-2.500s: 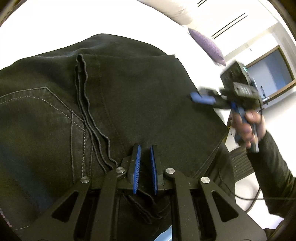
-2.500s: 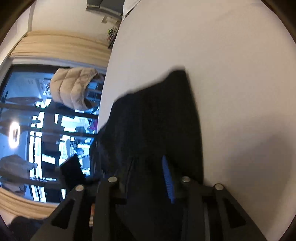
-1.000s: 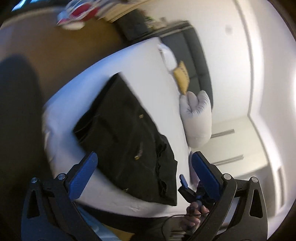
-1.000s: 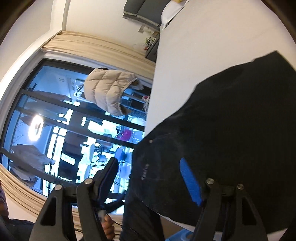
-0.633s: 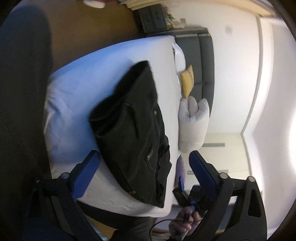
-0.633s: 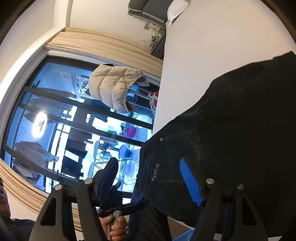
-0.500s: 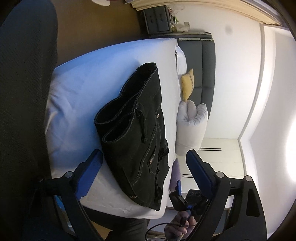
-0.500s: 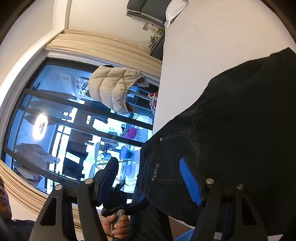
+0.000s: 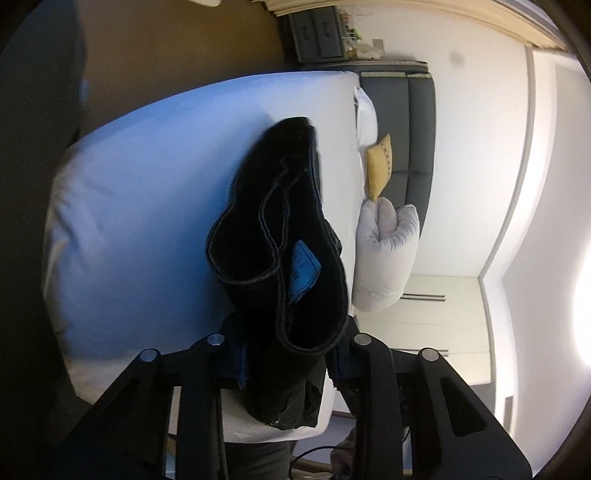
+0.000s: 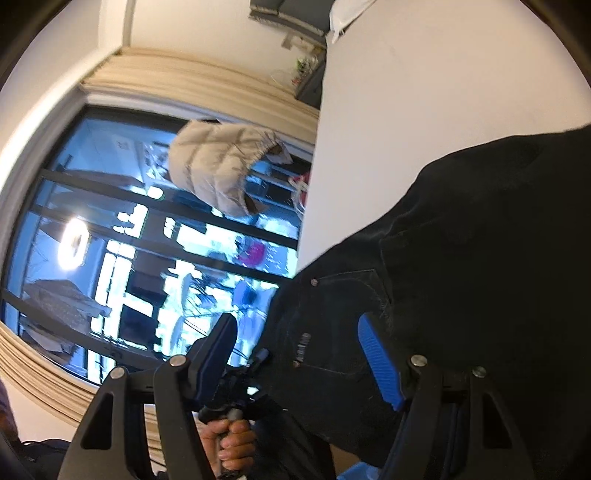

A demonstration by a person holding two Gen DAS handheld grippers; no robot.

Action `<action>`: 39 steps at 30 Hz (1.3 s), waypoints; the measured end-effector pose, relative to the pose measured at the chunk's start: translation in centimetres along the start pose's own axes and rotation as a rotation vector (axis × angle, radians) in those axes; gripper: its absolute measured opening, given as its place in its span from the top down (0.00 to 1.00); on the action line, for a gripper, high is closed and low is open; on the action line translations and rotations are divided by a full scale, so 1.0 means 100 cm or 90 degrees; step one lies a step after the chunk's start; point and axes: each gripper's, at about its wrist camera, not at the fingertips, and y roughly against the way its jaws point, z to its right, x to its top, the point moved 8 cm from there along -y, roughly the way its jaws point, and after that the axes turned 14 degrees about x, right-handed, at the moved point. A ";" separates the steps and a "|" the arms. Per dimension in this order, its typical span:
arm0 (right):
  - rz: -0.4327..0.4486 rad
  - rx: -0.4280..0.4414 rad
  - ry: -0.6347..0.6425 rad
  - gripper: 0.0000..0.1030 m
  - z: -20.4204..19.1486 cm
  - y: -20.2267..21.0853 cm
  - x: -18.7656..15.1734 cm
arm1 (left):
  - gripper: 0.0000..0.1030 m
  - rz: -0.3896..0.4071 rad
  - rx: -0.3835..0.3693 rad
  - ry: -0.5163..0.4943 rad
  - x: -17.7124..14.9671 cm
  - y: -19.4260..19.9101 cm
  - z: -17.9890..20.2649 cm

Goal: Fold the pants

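Observation:
The black pants (image 9: 284,236) lie folded on the white bed (image 9: 147,206), their open waistband with a blue label (image 9: 304,273) facing my left wrist camera. My left gripper (image 9: 288,360) has closed around the waistband edge at the bed's near end, the fabric bunched between its blue pads. In the right wrist view the pants (image 10: 461,258) fill the right side, showing rivets and a pocket. My right gripper (image 10: 303,354) is open and empty beside the pants. The left gripper's handle and hand (image 10: 229,439) show below it.
A grey rolled pillow (image 9: 388,258) and a yellow cushion (image 9: 378,170) lie by the dark headboard (image 9: 417,129). A dark cabinet (image 9: 317,33) stands beyond the bed. A window with a beige puffer jacket (image 10: 221,166) shows in the right wrist view.
My left gripper has moved in onto the waistband and closed from wide open to gripping it. The right gripper stays open and has barely shifted.

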 end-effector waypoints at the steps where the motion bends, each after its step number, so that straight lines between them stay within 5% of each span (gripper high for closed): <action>1: -0.015 -0.005 -0.002 0.30 0.002 -0.006 0.001 | 0.77 0.004 0.001 -0.011 0.000 0.000 0.005; 9: -0.102 -0.065 -0.058 0.30 0.043 -0.045 0.001 | 0.81 0.022 0.023 -0.077 0.001 0.001 0.031; 11: -0.133 -0.117 -0.083 0.33 0.070 -0.054 -0.008 | 0.82 0.027 0.030 -0.106 0.000 0.001 0.042; 22: -0.039 -0.046 -0.115 0.36 0.065 -0.025 -0.003 | 0.83 0.044 0.052 -0.332 -0.040 -0.022 0.154; 32: 0.090 0.026 -0.155 0.29 0.069 0.080 0.018 | 0.83 -0.067 0.082 -0.618 -0.174 -0.126 0.245; 39: 0.106 0.050 -0.149 0.20 0.072 0.111 0.013 | 0.86 -0.182 0.136 -0.753 -0.258 -0.199 0.226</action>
